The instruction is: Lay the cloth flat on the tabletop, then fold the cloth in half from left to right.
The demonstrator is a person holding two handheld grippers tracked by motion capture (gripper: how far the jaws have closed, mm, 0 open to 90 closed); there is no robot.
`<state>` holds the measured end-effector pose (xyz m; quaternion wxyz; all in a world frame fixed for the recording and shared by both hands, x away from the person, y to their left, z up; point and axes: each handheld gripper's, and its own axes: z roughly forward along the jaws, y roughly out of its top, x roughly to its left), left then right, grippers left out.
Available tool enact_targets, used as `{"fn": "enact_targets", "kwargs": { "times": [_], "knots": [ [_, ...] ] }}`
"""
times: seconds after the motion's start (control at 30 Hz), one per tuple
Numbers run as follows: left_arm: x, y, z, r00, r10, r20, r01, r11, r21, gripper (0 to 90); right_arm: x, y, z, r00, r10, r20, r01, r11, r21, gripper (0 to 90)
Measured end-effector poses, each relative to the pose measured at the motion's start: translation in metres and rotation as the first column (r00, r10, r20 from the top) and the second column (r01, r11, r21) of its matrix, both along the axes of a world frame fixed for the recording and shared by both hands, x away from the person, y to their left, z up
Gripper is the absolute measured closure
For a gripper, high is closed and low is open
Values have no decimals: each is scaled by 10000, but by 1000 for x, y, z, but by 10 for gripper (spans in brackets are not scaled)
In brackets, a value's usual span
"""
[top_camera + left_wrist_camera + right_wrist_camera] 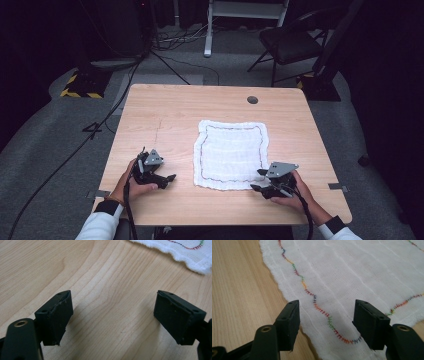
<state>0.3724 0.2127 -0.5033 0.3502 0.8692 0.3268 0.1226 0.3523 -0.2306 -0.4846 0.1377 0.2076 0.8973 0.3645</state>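
A white cloth [231,154] with a wavy multicoloured stitched border lies flat on the wooden table [165,110], right of centre. My left gripper [169,181] rests low over bare wood a short way left of the cloth's near left corner, pointing toward it. In the left gripper view it [113,315] stands open with nothing between the jaws, and the cloth's edge [185,251] shows at the top right. My right gripper [257,180] sits at the cloth's near right corner. It [327,320] is open, its jaws straddling the cloth's stitched edge [352,272] without pinching it.
A round cable hole [252,99] sits near the table's far edge. Beyond the table are a black folding chair [292,42], a white stand's leg [207,30] and cables [100,125] across the grey floor. Bare wood surrounds the cloth on all sides.
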Motion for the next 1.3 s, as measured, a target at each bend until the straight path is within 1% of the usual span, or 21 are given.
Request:
{"fn": "enact_targets", "kwargs": {
  "times": [0.07, 0.1, 0.13, 0.17, 0.2, 0.23, 0.27, 0.3, 0.47, 0.5, 0.53, 0.6, 0.67, 0.73, 0.8, 0.9, 1.03, 1.07, 1.1, 1.2, 1.3],
  "knots": [
    [3, -1, 2, 9999, -132, -96, 133, 9998, 152, 161, 0, 6, 2, 9999, 130, 71, -130, 9999, -8, 390],
    [5, -2, 2, 10000, -55, -83, 56, 9999, 145, 166, 0, 14, 3, 9995, 292, 129, -292, 9996, 32, 393],
    [8, -4, 1, 10000, 43, -88, -42, 10000, 85, 166, 0, 14, 3, 9995, 292, 129, -292, 9996, 32, 393],
    [11, -5, 3, 9999, 39, -128, -36, 9998, 192, 167, 1, 19, 4, 9991, 417, 118, -418, 9991, 62, 395],
    [15, -8, 4, 9997, 190, -153, -186, 9996, 229, 174, 2, 23, 4, 9984, 557, 105, -558, 9984, 102, 397],
    [19, -10, 6, 9994, 323, -99, -321, 9993, 200, 191, 3, 28, 5, 9978, 653, 106, -654, 9978, 134, 399],
    [23, -11, 7, 9990, 440, 76, -440, 9990, 60, 198, 3, 33, 5, 9973, 729, 89, -731, 9972, 169, 403],
    [28, -13, 8, 9992, 405, 44, -405, 9991, 79, 204, 4, 39, 5, 9964, 841, 56, -842, 9962, 235, 405],
    [58, -22, 17, 9963, 840, 179, -833, 9959, -344, 209, 7, 73, 5, 9888, 1480, 191, -1483, 9888, 189, 417],
    [64, -25, 19, 9962, 826, 291, -818, 9963, -278, 215, 7, 81, 5, 9863, 1642, 180, -1646, 9862, 190, 425],
    [71, -29, 20, 9964, 823, 197, -815, 9959, -384, 220, 7, 88, 4, 9839, 1774, 189, -1778, 9839, 192, 434],
    [84, -39, 23, 9970, 729, 258, -718, 9965, -426, 211, 8, 103, 3, 9790, 2033, 163, -2037, 9786, 281, 447],
    [98, -50, 25, 9962, 740, 460, -728, 9970, -263, 211, 9, 114, 1, 9756, 2192, 88, -2194, 9749, 385, 447],
    [112, -60, 26, 9963, 758, 399, -747, 9968, -289, 213, 10, 126, -1, 9718, 2353, 124, -2356, 9713, 325, 445],
    [124, -71, 26, 9950, 839, 533, -825, 9962, -284, 213, 9, 136, -4, 9679, 2508, 177, -2512, 9675, 274, 443],
    [140, -86, 27, 9940, 897, 628, -881, 9957, -283, 215, 9, 147, -7, 9654, 2606, 133, -2608, 9652, 169, 437],
    [161, -101, 22, 9898, 1342, 484, -1327, 9906, -328, 215, 10, 158, -9, 9675, 2525, 150, -2526, 9675, 124, 453],
    [166, -103, 19, 9897, 1393, 337, -1379, 9896, -413, 228, 11, 160, -10, 9680, 2505, 174, -2507, 9680, 108, 462],
    [172, -104, 15, 9896, 1415, 260, -1408, 9897, -271, 233, 12, 161, -11, 9688, 2472, 167, -2474, 9689, 74, 462],
    [180, -107, 7, 9840, 1780, 71, -1780, 9839, 138, 225, 15, 162, -12, 9717, 2360, 82, -2360, 9718, 21, 470],
    [184, -104, 3, 9820, 1883, -170, -1885, 9820, -76, 192, 17, 164, -11, 9752, 2214, 50, -2214, 9752, 12, 506]
  ]
}}
